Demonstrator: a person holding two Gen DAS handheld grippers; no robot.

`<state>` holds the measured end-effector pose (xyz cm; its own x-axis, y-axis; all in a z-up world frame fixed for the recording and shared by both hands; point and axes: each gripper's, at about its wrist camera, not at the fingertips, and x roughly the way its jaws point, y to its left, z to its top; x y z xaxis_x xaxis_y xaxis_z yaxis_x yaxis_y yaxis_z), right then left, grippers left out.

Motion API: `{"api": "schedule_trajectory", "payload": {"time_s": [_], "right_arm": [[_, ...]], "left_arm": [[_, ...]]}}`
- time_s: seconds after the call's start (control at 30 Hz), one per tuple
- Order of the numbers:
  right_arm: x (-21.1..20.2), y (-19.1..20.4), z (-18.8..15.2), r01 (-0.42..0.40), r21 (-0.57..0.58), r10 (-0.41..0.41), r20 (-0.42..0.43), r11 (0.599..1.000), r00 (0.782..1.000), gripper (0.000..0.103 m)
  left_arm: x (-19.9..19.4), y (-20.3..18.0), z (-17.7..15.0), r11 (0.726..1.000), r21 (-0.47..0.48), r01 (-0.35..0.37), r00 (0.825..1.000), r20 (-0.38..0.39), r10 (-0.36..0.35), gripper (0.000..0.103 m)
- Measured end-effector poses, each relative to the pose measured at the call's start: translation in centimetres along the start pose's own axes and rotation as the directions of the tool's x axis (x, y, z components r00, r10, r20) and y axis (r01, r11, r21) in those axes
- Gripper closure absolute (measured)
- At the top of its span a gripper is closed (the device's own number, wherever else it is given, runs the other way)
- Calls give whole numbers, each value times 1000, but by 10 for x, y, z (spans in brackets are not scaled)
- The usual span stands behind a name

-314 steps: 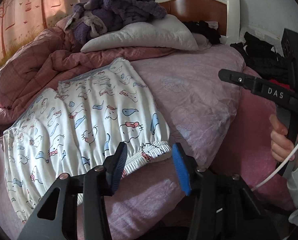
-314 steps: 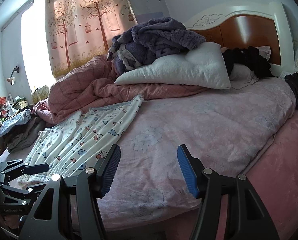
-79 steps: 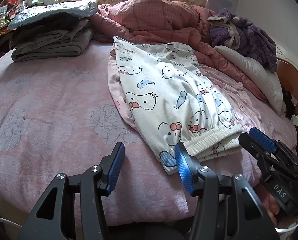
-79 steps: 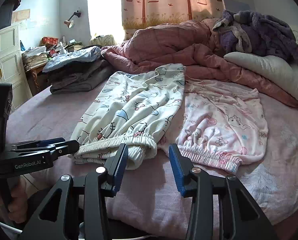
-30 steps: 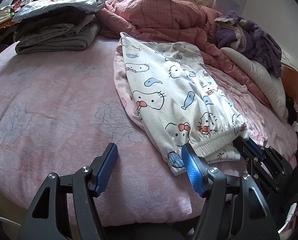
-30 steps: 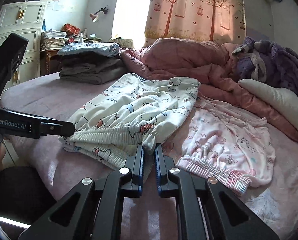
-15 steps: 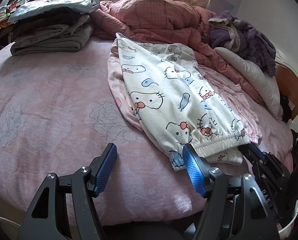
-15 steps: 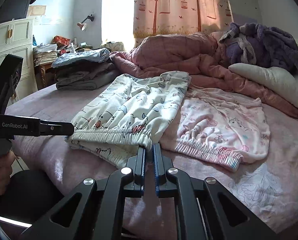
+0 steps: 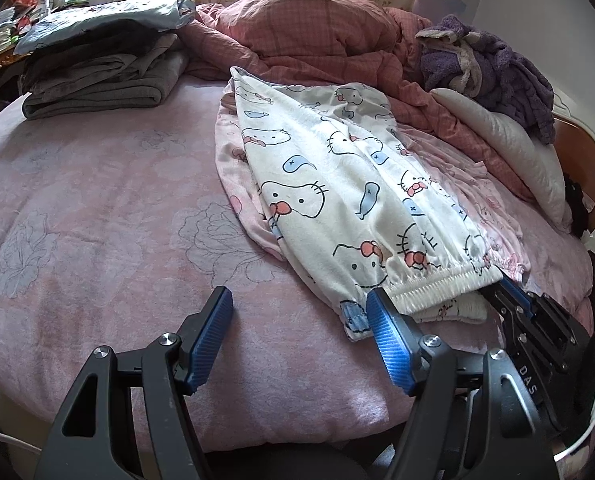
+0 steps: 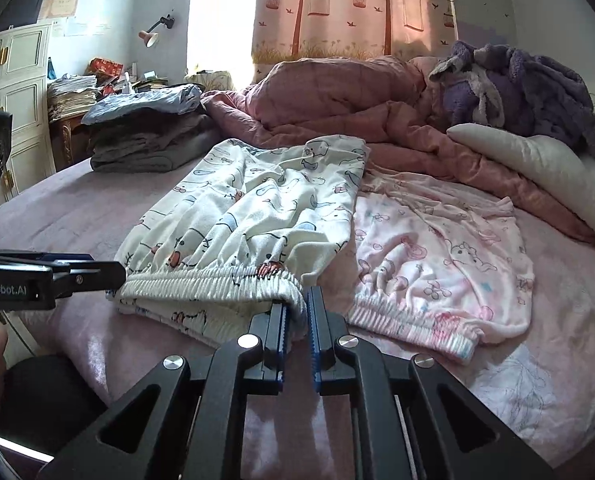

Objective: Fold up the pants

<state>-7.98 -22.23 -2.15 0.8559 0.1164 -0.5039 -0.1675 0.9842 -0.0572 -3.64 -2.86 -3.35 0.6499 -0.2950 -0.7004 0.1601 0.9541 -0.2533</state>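
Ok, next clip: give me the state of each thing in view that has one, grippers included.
White cartoon-print pants: folded lengthwise, flat on bed, waistband nearest.
Pink pants: spread flat, partly under the white pair.
Right gripper: shut on the white waistband's corner.
Left gripper: open, holding nothing, beside the waistband's other end.
Grey clothes stack: folded, piled.
Pink quilt: crumpled.

We record white cartoon-cat print pants (image 9: pixel 337 200) lying lengthwise on a pink floral bedspread (image 9: pixel 97 220), over a pale pink printed garment (image 9: pixel 229 168). Our left gripper (image 9: pixel 299 336) stands open, its right blue ribbed pad (image 9: pixel 385 332) beside the elastic waistband. The right gripper (image 9: pixel 501 290) pinches the waistband's far corner. Folded grey clothes (image 9: pixel 97 76) sit far left.
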Motion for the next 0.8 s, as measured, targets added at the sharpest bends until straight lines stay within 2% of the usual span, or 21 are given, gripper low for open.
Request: {"api": "schedule_trajectory", "payload": {"time_s": [0.07,0.1,0.13,0.17,0.3,0.37,0.43,0.5,0.53,0.57,0.6,0.63,0.67,0.73,0.77,0.8], "right_arm": [[-11,4,-7,24,-16,-24,3,1000,1000,97],[-15,6,-10,43,-20,-44,-7,999,999,102],[-16,6,-12,72,-22,-72,-23,997,997,102],[-17,5,-14,68,-20,-68,-37,998,997,102],[-29,-19,-14,7,67,-6,-24,998,1000,102],[-37,-35,-4,-15,111,15,2,994,1000,101],[-44,-51,13,-7,142,1,39,990,999,99],[-50,-65,33,-24,159,11,87,987,996,92],[-52,-71,46,-34,168,16,111,985,994,82],[-54,-77,59,-44,179,19,138,983,990,76],[-55,-83,72,-45,184,16,159,982,987,65],[-53,-87,86,-17,182,-14,165,983,986,61],[-49,-92,100,25,181,-57,175,983,983,61],[-40,-99,128,86,178,-122,202,980,972,59],[-34,-102,142,89,175,-126,209,980,970,55],[-28,-104,157,66,171,-104,222,983,969,41]], "left_arm": [[-1,1,-1,1000,3,-1,1000,1,1,35],[-3,0,-2,1000,10,-10,1000,-2,10,35],[-4,-2,-4,999,35,3,1000,-10,-2,36],[-8,-6,-6,997,69,25,1000,-9,-24,36],[-41,-14,-5,991,129,-45,989,146,26,38],[-56,-14,9,986,155,-56,975,221,21,38],[-67,-13,27,983,170,-74,958,285,22,40],[-76,-12,49,980,178,-87,931,366,17,40],[-80,-13,62,980,178,-92,906,423,9,40],[-84,-13,73,979,181,-96,879,477,-2,35],[-86,-16,85,976,193,-99,849,528,-18,30],[-86,-19,96,972,210,-103,826,563,-34,15],[-85,-21,108,969,219,-115,807,589,-37,6],[-80,-27,135,964,215,-158,779,628,-12,1],[-76,-30,147,963,211,-167,766,643,-8,1],[-73,-31,161,964,202,-171,749,662,-6,1]]}}
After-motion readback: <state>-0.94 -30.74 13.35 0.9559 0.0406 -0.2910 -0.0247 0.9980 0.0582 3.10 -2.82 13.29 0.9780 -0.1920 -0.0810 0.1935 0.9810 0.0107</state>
